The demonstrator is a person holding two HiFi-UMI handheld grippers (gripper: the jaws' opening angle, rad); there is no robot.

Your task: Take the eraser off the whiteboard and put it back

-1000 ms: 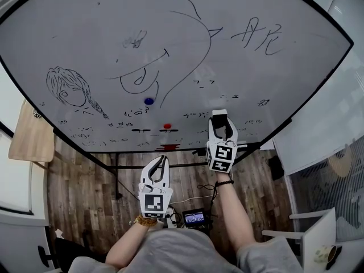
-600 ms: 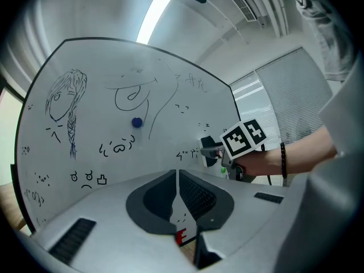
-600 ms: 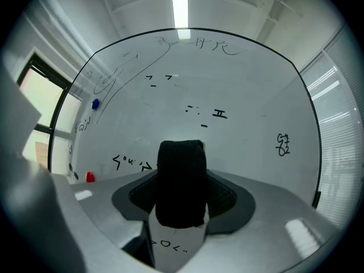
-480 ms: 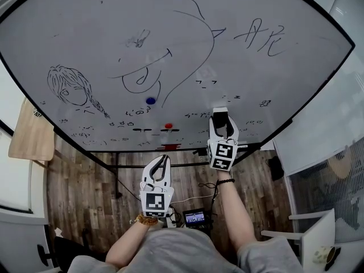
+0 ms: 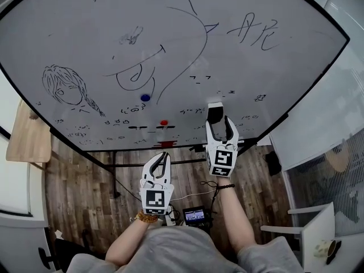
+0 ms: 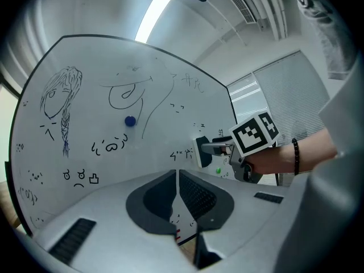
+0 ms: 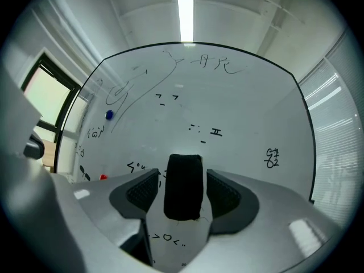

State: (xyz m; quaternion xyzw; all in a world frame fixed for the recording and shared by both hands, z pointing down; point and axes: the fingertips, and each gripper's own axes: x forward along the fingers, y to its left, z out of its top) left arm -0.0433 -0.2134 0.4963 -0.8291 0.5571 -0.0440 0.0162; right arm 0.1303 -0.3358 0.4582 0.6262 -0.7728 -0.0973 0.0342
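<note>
Nearest is the person's grey-clad torso (image 5: 170, 252), with both forearms reaching out toward the board. The left gripper (image 5: 161, 156), white with a square-marker cube, is held low and short of the board, level, its dark ribbed pads clenched together on nothing. A string of amber beads (image 5: 146, 218) circles the wrist behind it, and a small lit screen (image 5: 194, 215) lies on the brown wooden plank floor (image 5: 85, 181) just to its right. Further forward and to the left gripper's right, the right gripper (image 5: 220, 125) points level at the board, with a black bead bracelet (image 5: 224, 185) on the wrist behind. Its jaws have just been opening and now stand released. The black felt block eraser (image 7: 183, 185) stands upright between them, with a sliver of white board showing on each side, so neither pad presses on it. In the left gripper view the eraser sits against the board's surface ahead of the right gripper's tips. Beyond is the large black-framed whiteboard (image 5: 85, 38). It carries a small red round magnet (image 5: 164, 122) just left of the right gripper and a blue round magnet (image 5: 145, 97) above that. A marker sketch of a braided girl (image 5: 65, 87) is far to the left, and scribbled characters (image 5: 256, 36) are above the right gripper.
</note>
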